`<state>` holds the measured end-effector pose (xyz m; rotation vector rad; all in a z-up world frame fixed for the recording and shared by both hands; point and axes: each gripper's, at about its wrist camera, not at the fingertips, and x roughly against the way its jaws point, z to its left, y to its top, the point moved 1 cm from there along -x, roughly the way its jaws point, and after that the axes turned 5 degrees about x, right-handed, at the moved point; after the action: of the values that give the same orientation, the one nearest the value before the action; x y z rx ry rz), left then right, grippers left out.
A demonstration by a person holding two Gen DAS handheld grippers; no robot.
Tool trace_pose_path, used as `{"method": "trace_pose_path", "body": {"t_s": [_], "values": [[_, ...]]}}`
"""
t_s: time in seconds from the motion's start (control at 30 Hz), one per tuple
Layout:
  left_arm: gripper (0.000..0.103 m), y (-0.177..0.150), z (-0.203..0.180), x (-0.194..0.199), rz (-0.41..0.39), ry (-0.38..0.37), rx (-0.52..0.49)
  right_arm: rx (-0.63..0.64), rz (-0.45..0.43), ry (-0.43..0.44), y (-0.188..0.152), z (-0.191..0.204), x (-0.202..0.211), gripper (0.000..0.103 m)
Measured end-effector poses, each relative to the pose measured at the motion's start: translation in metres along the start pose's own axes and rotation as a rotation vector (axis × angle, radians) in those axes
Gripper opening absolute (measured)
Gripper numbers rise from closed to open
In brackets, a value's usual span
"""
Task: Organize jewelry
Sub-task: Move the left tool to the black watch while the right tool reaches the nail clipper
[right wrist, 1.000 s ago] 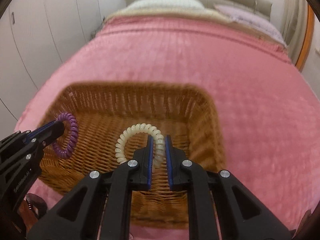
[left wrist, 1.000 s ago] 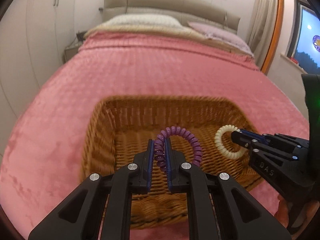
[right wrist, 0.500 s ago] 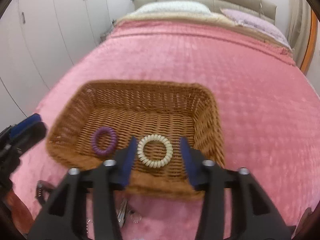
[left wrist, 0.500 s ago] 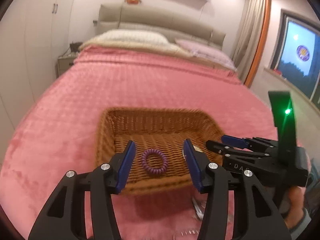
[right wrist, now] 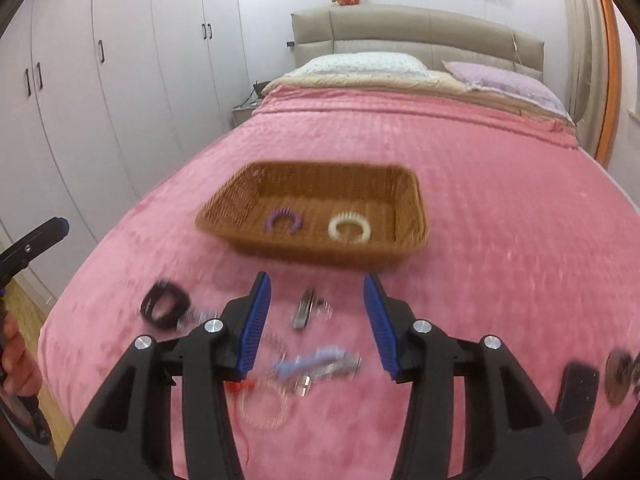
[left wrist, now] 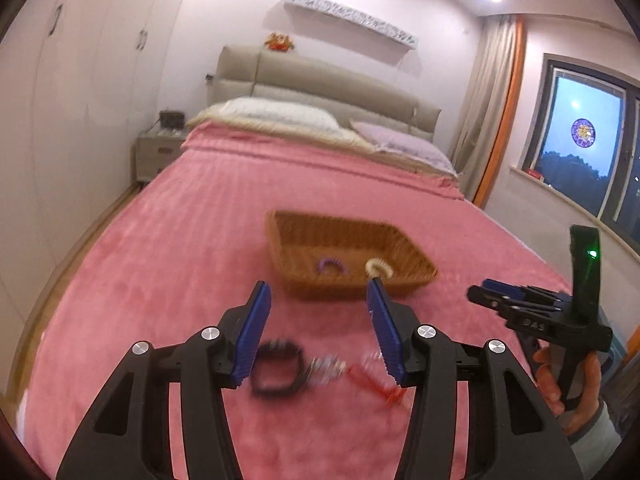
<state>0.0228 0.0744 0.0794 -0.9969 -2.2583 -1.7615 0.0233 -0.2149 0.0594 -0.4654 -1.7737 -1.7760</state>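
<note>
Both jaws stood open and empty, left gripper point(left wrist: 318, 322) and right gripper point(right wrist: 316, 316); purple coil point(right wrist: 284, 220) and cream coil point(right wrist: 349, 229) lay in the basket point(right wrist: 412, 216). Next, each gripper should descend slowly over one scattered piece.

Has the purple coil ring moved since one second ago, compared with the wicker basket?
Yes. The purple coil ring was held above the wicker basket; now it lies on the basket floor, left of the cream coil ring.

Blurred white letters, seemingly "DAS", on the right claw point(left wrist: 492, 294) body; nothing else legible.
</note>
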Motion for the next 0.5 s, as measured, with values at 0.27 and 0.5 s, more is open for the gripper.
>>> {"method": "trace_pose_path", "body": {"t_s": [0.27, 0.5], "values": [[0.049, -0.045, 0.052, -0.042, 0.143, 0.047, 0.106, -0.161, 0.157, 0.014, -0.082, -0.018, -0.031, 0.045], [0.047, -0.061, 0.084, -0.088, 0.256, 0.046, 0.202, -0.292, 0.214, 0.101, -0.092, -0.034, -0.057, 0.045]]}}
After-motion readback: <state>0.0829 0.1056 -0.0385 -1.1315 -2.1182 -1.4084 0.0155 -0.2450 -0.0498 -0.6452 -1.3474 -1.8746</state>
